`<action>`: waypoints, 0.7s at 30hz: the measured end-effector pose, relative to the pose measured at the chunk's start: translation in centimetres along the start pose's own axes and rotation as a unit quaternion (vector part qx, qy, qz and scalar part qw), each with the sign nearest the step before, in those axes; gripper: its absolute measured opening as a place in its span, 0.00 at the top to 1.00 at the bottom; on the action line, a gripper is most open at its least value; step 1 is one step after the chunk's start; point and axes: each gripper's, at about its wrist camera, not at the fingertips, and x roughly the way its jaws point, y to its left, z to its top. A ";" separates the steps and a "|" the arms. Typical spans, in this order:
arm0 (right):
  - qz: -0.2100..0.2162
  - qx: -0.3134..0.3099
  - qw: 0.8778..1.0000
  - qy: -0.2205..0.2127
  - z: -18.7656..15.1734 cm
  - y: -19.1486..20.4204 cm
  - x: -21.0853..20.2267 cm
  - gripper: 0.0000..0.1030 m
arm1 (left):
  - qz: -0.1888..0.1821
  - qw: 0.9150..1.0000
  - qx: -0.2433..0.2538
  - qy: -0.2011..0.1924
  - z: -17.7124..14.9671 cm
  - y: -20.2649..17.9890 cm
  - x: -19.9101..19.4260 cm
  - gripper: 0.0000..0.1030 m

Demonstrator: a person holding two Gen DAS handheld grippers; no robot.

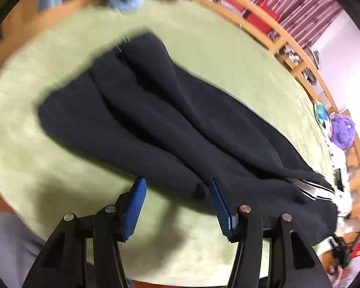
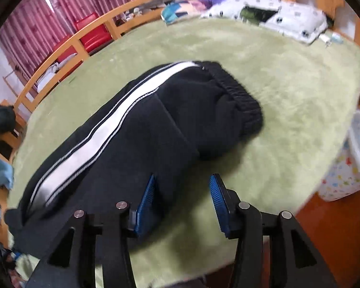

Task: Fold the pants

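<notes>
Both grippers, left gripper (image 1: 177, 200) and right gripper (image 2: 182, 199), hover spread and empty over the dark pants (image 1: 156, 110) lying lengthwise on the green blanket (image 1: 228, 55). Pinch both layers at the near edge, then lift evenly so the striped side (image 2: 103, 124) stays aligned

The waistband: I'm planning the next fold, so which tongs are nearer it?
Right. The right tongs hover open beside the pants' waistband end; the left tongs hover open at the leg end.
</notes>
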 end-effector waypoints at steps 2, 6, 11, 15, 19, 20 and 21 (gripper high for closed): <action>-0.002 -0.002 1.000 -0.009 -0.9 0.1 -1.4 0.54 | 0.003 1.000 0.002 -0.019 1.0 1.4 -1.0 0.43; 0.011 0.009 0.999 -0.029 -3.1 1.3 -3.9 0.54 | -0.001 0.999 -0.025 -0.036 4.3 4.0 -0.6 0.43; 0.051 0.021 0.997 -0.055 -6.0 4.6 -5.0 0.54 | 0.001 0.997 -0.056 -0.045 7.9 6.5 2.9 0.43; 0.058 0.003 0.996 -0.069 -8.2 7.0 -4.9 0.54 | 0.051 0.992 -0.109 -0.031 10.4 7.9 7.0 0.45; 0.052 -0.018 0.995 -0.087 -8.4 8.2 -5.2 0.51 | 0.024 0.990 -0.131 -0.045 11.5 8.7 7.8 0.83; 0.042 -0.022 0.995 -0.086 -8.4 8.4 -5.0 0.51 | 0.023 0.991 -0.127 -0.040 11.6 8.8 7.6 0.87; 0.039 -0.023 0.996 -0.082 -8.3 8.4 -4.8 0.51 | 0.011 0.991 -0.129 -0.035 11.6 9.0 7.2 0.91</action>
